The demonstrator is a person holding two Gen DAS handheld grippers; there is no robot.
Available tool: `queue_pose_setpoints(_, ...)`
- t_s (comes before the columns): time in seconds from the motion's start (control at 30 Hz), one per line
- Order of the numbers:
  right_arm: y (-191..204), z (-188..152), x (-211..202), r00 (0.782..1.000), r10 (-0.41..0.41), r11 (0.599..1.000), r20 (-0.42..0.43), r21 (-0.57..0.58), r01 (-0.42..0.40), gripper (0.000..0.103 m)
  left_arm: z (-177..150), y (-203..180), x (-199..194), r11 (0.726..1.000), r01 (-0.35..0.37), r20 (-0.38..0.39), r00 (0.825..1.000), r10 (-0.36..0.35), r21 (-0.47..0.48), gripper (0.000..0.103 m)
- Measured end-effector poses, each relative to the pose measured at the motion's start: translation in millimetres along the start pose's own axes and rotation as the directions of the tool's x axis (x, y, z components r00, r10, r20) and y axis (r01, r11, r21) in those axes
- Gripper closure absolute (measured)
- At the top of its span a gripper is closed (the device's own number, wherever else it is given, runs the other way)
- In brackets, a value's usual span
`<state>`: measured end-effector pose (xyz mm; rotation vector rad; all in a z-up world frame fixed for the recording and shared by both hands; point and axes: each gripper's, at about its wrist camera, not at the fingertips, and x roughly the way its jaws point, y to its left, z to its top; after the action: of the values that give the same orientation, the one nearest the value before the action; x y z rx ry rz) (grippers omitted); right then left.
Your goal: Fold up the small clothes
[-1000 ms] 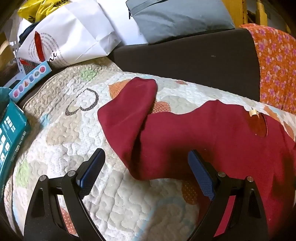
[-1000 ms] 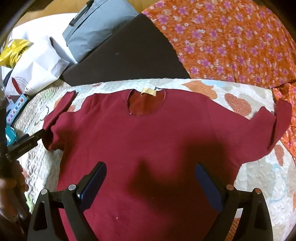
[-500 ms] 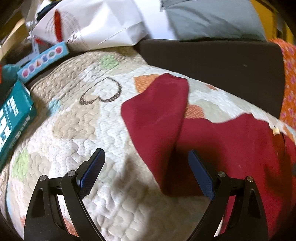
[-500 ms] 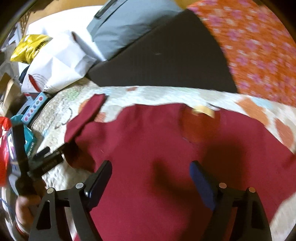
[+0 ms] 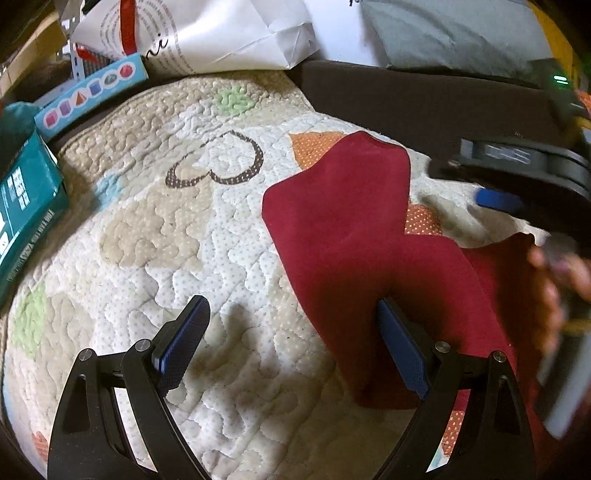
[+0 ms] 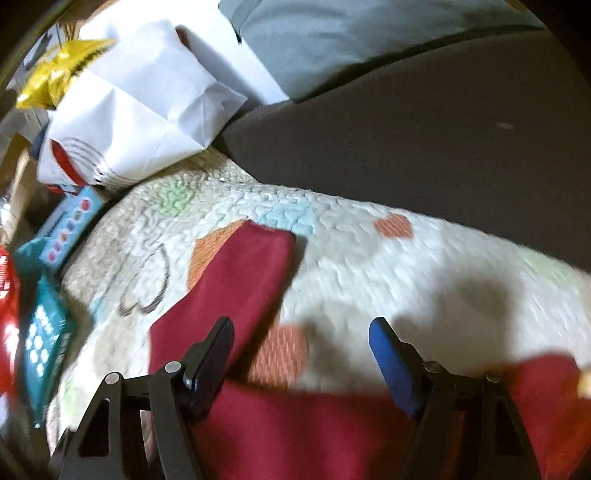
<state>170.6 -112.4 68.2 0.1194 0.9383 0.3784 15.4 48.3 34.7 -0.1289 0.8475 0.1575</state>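
A small dark red shirt point(image 5: 343, 236) lies flat on a quilted patchwork cover point(image 5: 155, 236). Its sleeve points up and away, in the left wrist view and in the right wrist view point(image 6: 236, 280). My left gripper point(image 5: 291, 339) is open and empty, low over the cover, its right finger over the sleeve's lower edge. My right gripper point(image 6: 301, 350) is open and empty above the shirt's shoulder edge, and it shows at the right of the left wrist view point(image 5: 498, 184). The rest of the shirt is out of view.
A white paper bag point(image 5: 207, 33), a grey cushion point(image 6: 351, 40) and a dark sofa back point(image 6: 424, 147) stand behind the cover. A teal box point(image 5: 26, 210) and a light blue toy box point(image 5: 92, 92) lie at the left. A yellow bag point(image 6: 55, 74) is at the far left.
Both grippers have moved left toward the sleeve. The right gripper has swung off the shirt's body to its shoulder edge and has come into the left wrist view. Both stay open.
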Motion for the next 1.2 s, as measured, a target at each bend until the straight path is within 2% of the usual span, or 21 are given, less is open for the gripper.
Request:
queue_pose_setpoints(0.17, 0.4, 17.1, 35.3, 1.000, 0.015, 1.000, -0.013, 0.018, -0.015, 0.029, 1.4, 3.5, 2.0, 1.000, -0.008, 0.005, 1.000, 0.008, -0.020, 0.012)
queue_pose_setpoints(0.23, 1.9, 23.6, 48.2, 1.000, 0.007, 1.000, -0.018, 0.025, -0.007, 0.035, 1.6, 2.4, -0.5, 1.000, -0.021, 0.024, 0.999, 0.021, -0.009, 0.012)
queue_pose_setpoints(0.3, 8.3, 26.2, 51.2, 0.999, -0.015, 1.000, 0.037, 0.005, 0.015, 0.052, 2.1, 3.4, -3.2, 1.000, -0.023, 0.043, 0.999, 0.024, -0.010, 0.012)
queue_pose_setpoints(0.33, 11.1, 28.2, 53.8, 0.999, 0.003, 1.000, 0.035, -0.010, -0.003, 0.076, 2.7, 4.9, -5.0, 1.000, -0.023, 0.054, 0.998, 0.024, -0.014, 0.012)
queue_pose_setpoints(0.37, 14.6, 30.6, 56.8, 1.000, 0.020, 1.000, 0.019, -0.021, -0.020, 0.093, 3.6, 7.6, -7.9, 0.999, -0.026, 0.072, 0.997, 0.028, -0.026, 0.012)
queue_pose_setpoints(0.4, 18.0, 32.3, 56.2, 0.999, 0.040, 0.999, 0.007, -0.029, -0.039, 0.096, 4.5, 10.9, -11.3, 0.999, -0.029, 0.091, 0.995, 0.032, -0.039, 0.012)
queue_pose_setpoints(0.5, 28.1, 33.3, 25.9, 0.997, 0.056, 0.995, 0.062, -0.083, -0.051, 0.098, 8.1, 23.1, -24.6, 0.996, -0.021, 0.156, 0.987, 0.034, -0.087, 0.012)
queue_pose_setpoints(0.67, 5.4, 16.9, -77.6, 0.979, 0.080, 0.995, 0.188, -0.075, -0.067, 0.098, 12.6, 43.2, -53.7, 0.986, 0.044, 0.286, 0.958, 0.004, -0.163, 0.012)
queue_pose_setpoints(0.8, -31.8, -20.6, -167.2, 0.955, 0.009, 0.998, 0.296, -0.060, 0.009, 0.099, 11.5, 36.1, -56.5, 0.988, 0.061, 0.282, 0.959, -0.019, -0.144, 0.012)
queue_pose_setpoints(0.93, -84.2, -74.3, -230.1, 0.930, -0.118, 0.993, 0.347, 0.052, 0.106, 0.099, 8.2, 17.0, -61.5, 0.994, 0.076, 0.292, 0.955, -0.049, -0.080, 0.012)
queue_pose_setpoints(1.0, -116.3, -108.0, -242.4, 0.920, -0.203, 0.977, 0.335, 0.133, 0.167, 0.099, 6.9, 10.2, -63.0, 0.993, 0.102, 0.299, 0.951, -0.079, -0.062, 0.012)
queue_pose_setpoints(1.07, -143.0, -131.3, -241.7, 0.929, -0.239, 0.961, 0.282, 0.203, 0.186, 0.099, 4.8, 1.7, -63.4, 0.990, 0.138, 0.288, 0.950, -0.121, -0.039, 0.012)
queue_pose_setpoints(1.1, -154.2, -143.1, -233.9, 0.934, -0.270, 0.950, 0.235, 0.221, 0.219, 0.099, 4.1, -1.9, -63.6, 0.989, 0.143, 0.284, 0.950, -0.130, -0.028, 0.012)
queue_pose_setpoints(1.17, -171.1, -160.9, -221.1, 0.926, -0.338, 0.927, 0.165, 0.227, 0.298, 0.099, 2.1, -9.9, -64.3, 0.992, 0.128, 0.281, 0.952, -0.123, 0.001, 0.012)
queue_pose_setpoints(1.2, -180.1, -165.2, -222.0, 0.930, -0.334, 0.926, 0.155, 0.240, 0.292, 0.099, 1.7, -11.7, -64.1, 0.993, 0.118, 0.281, 0.952, -0.117, 0.011, 0.012)
